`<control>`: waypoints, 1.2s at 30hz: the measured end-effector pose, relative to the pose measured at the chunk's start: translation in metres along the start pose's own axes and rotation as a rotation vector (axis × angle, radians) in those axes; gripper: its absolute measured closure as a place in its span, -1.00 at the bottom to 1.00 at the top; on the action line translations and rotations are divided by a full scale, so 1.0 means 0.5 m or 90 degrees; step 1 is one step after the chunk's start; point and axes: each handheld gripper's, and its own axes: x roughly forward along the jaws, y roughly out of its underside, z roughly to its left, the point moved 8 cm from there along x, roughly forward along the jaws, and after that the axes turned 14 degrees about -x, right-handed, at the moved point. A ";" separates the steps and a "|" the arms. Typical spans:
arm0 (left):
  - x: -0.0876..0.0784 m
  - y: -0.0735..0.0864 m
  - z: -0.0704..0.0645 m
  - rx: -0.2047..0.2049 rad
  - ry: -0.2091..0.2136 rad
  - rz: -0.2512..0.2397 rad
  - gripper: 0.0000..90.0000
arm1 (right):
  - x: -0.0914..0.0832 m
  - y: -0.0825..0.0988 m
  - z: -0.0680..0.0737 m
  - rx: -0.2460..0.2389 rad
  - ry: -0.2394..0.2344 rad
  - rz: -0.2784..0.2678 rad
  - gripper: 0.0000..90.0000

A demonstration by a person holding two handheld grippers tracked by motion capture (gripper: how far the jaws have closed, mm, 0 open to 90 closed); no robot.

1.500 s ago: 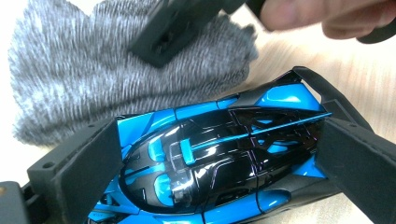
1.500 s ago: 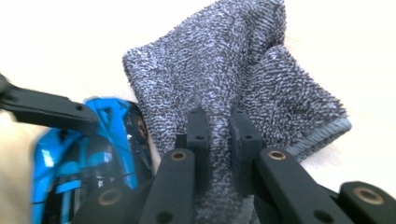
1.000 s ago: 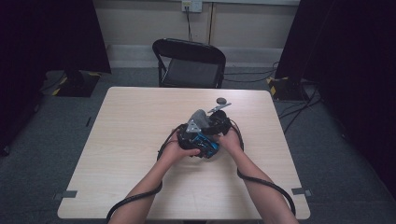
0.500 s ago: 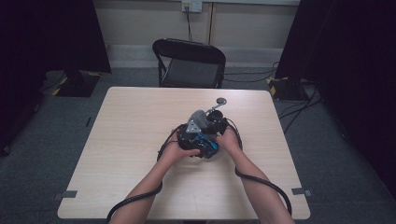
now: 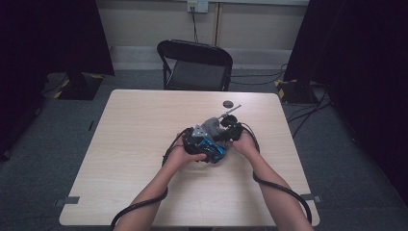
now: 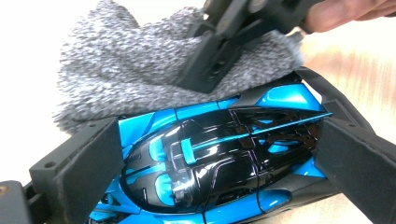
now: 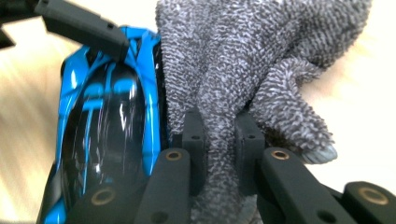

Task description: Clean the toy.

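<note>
A glossy blue and black toy car [image 6: 219, 158] lies sideways between the pads of my left gripper [image 6: 219, 161], which is shut on its nose and tail. A grey knitted cloth [image 7: 243, 56] rests against the car's side. My right gripper [image 7: 219, 135] has just been closing and is now shut on a fold of that cloth. In the high view both hands meet at the table's middle, with the car [image 5: 214, 149], the cloth [image 5: 210, 126], the left gripper [image 5: 202, 144] and the right gripper [image 5: 222, 134] bunched together.
A small dark disc [image 5: 227, 103] and a thin metal rod [image 5: 232, 110] lie just beyond the hands. The wooden table [image 5: 134, 144] has bare surface all around. A black folding chair [image 5: 195, 62] stands behind the far edge. Cables trail from both grippers.
The right gripper has edged slightly toward the person, onto the cloth. The left hand and the car have stayed in place.
</note>
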 end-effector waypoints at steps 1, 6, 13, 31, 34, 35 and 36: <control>0.000 0.000 0.000 0.000 0.000 0.001 -0.98 | -0.003 0.003 0.000 -0.004 -0.003 0.001 0.75; 0.001 0.000 -0.003 -0.002 0.000 -0.001 -0.98 | -0.019 0.025 0.002 0.000 -0.013 -0.004 0.75; 0.001 -0.001 -0.004 0.000 0.000 0.002 -0.98 | -0.042 0.060 0.004 0.021 -0.013 -0.018 0.74; 0.001 -0.001 -0.004 -0.001 -0.005 0.003 -0.98 | -0.139 0.112 0.005 0.058 0.016 -0.082 0.74; 0.001 0.000 -0.004 0.000 -0.004 0.002 -0.98 | -0.157 0.103 -0.011 0.063 0.043 -0.101 0.74; 0.001 0.000 -0.004 0.000 -0.004 0.002 -0.98 | -0.159 0.098 -0.017 0.068 0.048 -0.103 0.74; 0.001 0.000 -0.005 0.000 -0.004 0.002 -0.98 | -0.160 0.094 -0.022 0.069 0.052 -0.103 0.74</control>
